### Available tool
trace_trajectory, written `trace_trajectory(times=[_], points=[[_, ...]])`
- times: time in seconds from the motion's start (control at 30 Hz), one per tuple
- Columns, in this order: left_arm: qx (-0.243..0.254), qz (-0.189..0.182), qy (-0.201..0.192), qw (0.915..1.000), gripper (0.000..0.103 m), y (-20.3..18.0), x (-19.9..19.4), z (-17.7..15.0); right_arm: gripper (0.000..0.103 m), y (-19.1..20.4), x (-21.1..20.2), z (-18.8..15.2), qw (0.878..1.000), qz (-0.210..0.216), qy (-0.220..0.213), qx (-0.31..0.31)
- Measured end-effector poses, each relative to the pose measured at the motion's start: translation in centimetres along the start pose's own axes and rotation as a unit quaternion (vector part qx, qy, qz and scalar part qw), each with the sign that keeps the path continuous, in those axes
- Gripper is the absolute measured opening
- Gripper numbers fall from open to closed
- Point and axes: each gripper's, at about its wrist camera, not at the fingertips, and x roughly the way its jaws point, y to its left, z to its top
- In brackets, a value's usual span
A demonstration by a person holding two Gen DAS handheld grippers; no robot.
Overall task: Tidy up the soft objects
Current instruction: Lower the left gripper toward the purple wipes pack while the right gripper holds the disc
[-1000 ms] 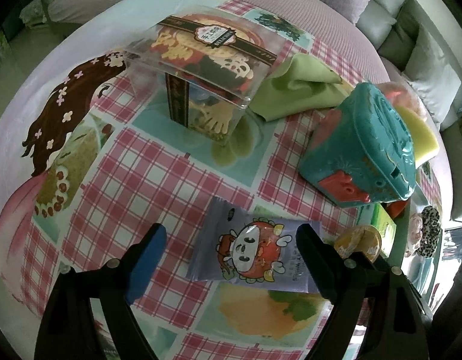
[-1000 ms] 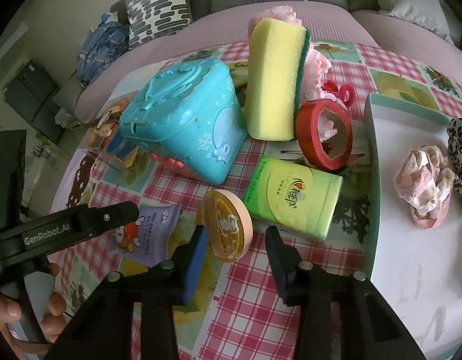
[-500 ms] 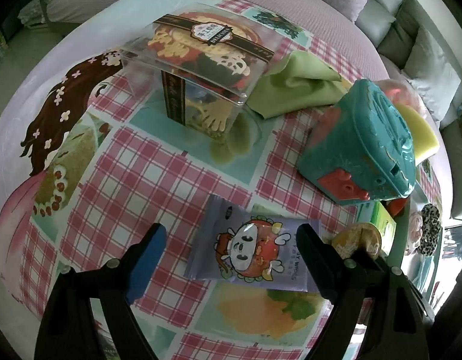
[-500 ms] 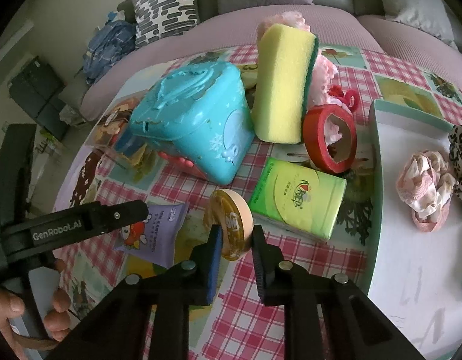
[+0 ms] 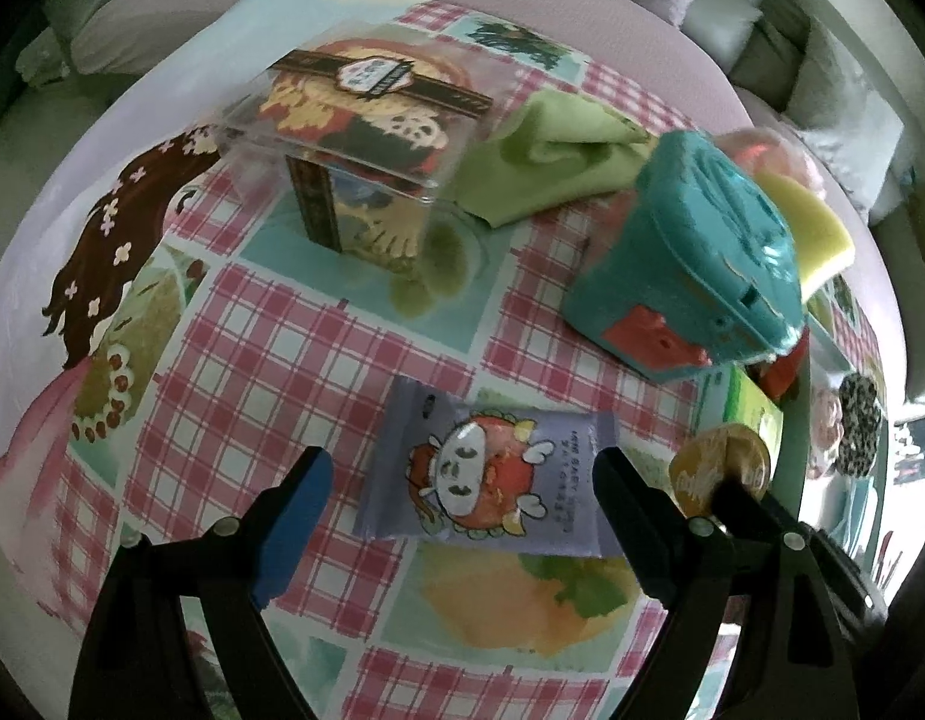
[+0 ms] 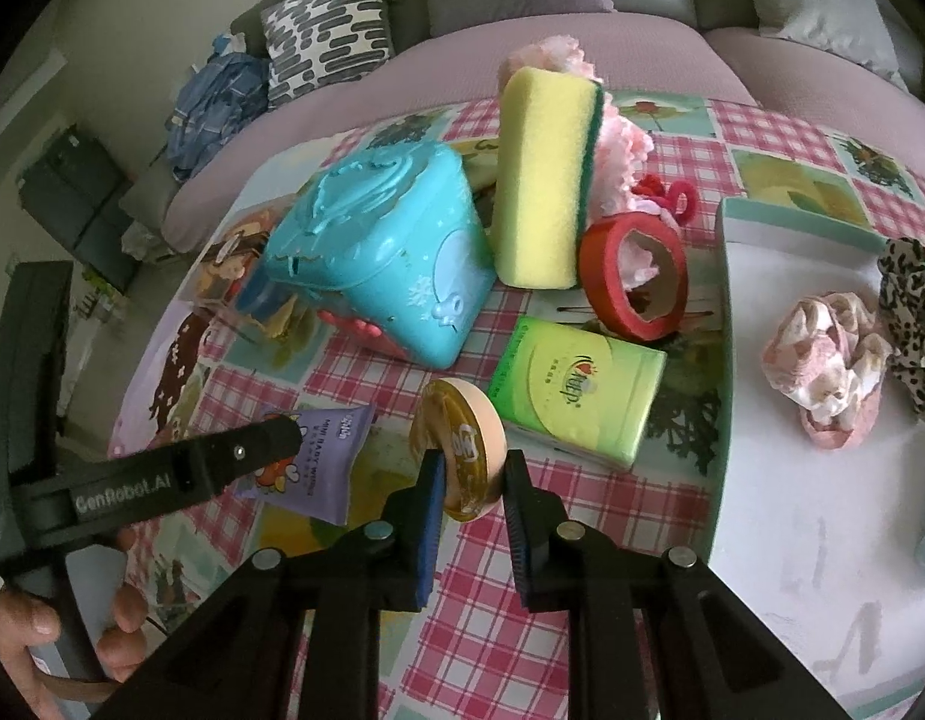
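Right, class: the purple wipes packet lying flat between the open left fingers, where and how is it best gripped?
Probably across its short width, from above. The wipes packet lies flat with long edges facing the left gripper fingers, already open astride it. Avoid its right end, near the right gripper.

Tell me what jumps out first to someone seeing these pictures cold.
The teal box, tipped on its side mid-table, with the yellow sponge standing upright right behind it. In front, the right gripper has just closed on the round orange puff, while the left gripper stands open around the purple wipes pack. At the right, scrunchies lie on a white tray.
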Motion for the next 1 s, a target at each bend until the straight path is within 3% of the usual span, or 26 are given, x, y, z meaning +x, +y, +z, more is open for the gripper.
trace_trajectory(times=[0.27,0.43,0.63,1.0], points=[[0.004,0.006,0.002,1.0,0.089,0.4,-0.1,-1.4,0.021,-0.7,-1.1,-0.4,1.0,0.001,-0.007,0.011],[-0.028,-0.012,0.006,0.9995,0.089,2.3,0.1,-1.6,0.021,-0.7,-1.3,-0.4,1.0,-0.001,-0.009,0.013],[-0.026,-0.04,0.014,0.9988,0.089,2.1,0.5,-1.8,0.021,-1.1,-1.8,-0.6,1.0,-0.004,-0.012,0.016],[-0.011,-0.058,0.029,0.9978,0.089,0.8,0.3,-3.4,0.021,-2.2,-2.6,-0.8,0.999,-0.008,-0.02,0.031]])
